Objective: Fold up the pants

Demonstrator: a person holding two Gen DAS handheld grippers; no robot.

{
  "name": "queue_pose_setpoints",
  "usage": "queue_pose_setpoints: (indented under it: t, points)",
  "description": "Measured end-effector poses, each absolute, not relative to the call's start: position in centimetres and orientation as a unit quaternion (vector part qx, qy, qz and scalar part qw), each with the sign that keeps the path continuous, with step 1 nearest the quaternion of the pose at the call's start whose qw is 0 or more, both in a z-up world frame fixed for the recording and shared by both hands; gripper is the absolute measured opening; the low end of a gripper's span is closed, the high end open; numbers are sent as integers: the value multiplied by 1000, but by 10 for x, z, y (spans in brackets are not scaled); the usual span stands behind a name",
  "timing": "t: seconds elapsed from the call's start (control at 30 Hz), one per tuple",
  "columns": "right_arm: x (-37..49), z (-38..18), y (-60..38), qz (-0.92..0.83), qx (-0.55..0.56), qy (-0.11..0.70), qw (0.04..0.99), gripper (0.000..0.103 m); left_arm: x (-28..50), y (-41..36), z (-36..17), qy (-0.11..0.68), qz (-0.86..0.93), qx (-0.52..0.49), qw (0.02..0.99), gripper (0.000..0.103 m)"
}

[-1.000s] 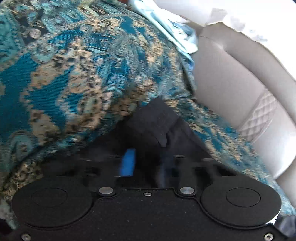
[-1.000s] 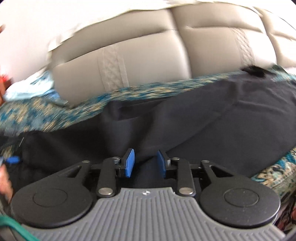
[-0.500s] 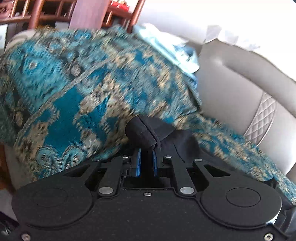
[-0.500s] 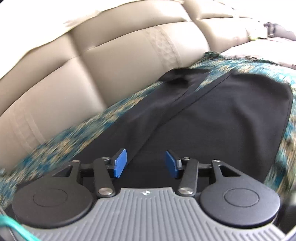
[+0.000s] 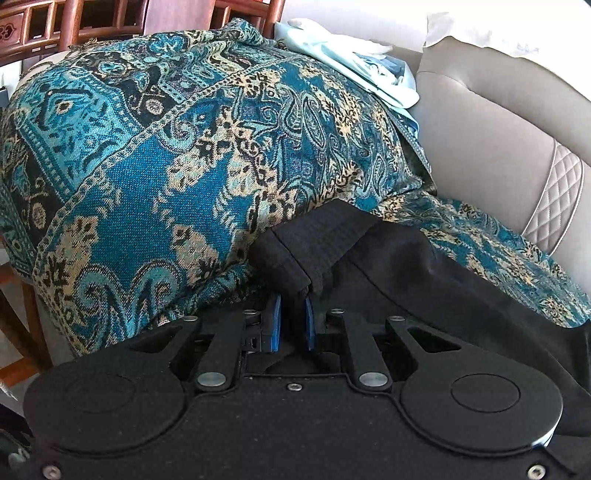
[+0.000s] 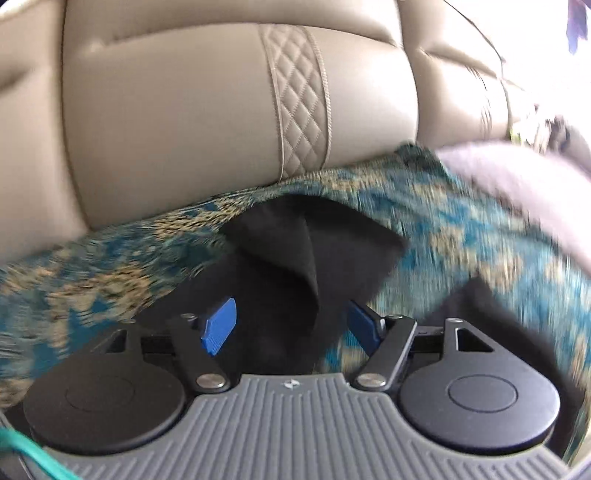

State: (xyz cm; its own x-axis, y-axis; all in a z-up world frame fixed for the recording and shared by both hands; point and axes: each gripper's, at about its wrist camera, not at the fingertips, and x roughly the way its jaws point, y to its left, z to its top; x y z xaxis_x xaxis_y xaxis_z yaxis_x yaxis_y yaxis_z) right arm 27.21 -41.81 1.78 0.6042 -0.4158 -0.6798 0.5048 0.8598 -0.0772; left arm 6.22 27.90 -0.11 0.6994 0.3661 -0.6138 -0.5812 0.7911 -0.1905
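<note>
The black pants [image 5: 424, 273] lie on a sofa seat covered by a teal and gold patterned throw. My left gripper [image 5: 293, 319] is shut on the thick waistband end of the pants [image 5: 314, 236], near the sofa arm. In the right wrist view my right gripper [image 6: 291, 325] is open, its blue pads [image 6: 218, 325] spread on either side of a pointed leg end of the pants [image 6: 310, 240]. That end lies between the jaws, not pinched. The view is motion-blurred.
The patterned throw [image 5: 155, 155] drapes over the sofa arm and the seat [image 6: 461, 221]. The beige leather backrest [image 6: 221, 110] rises behind. Pale blue cloth [image 5: 362, 70] sits on top of the arm. Wooden chairs [image 5: 74, 22] stand beyond the arm.
My left gripper closed on the waistband and pulled back from the sofa arm. My right gripper swept along the pants to the leg end and opened wider.
</note>
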Motion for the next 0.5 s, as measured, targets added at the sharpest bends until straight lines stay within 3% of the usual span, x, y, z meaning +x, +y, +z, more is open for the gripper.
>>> queue_pose_setpoints:
  t: [0.2,0.23,0.27,0.3,0.33,0.5]
  points:
    - [322,0,-430,-267,-21,391,881,82,69,280,-2,295,276,-193,894,14]
    - [327,0,-434,-263,-16,392,881,77,69,279,-2,296,278,-190,894,14]
    - [330,1,-439,-257,-7,392,883,59,71,279,-2,298,280,-187,893,14]
    - [333,3,-444,-252,8,394,884,12,73,278,-2,299,282,-183,893,14]
    - [336,4,-452,-260,30,400,878,7,74,277,-1,301,285,-180,892,14]
    - [320,31,-471,-291,62,356,886,6,80,279,7,306,291,-184,888,12]
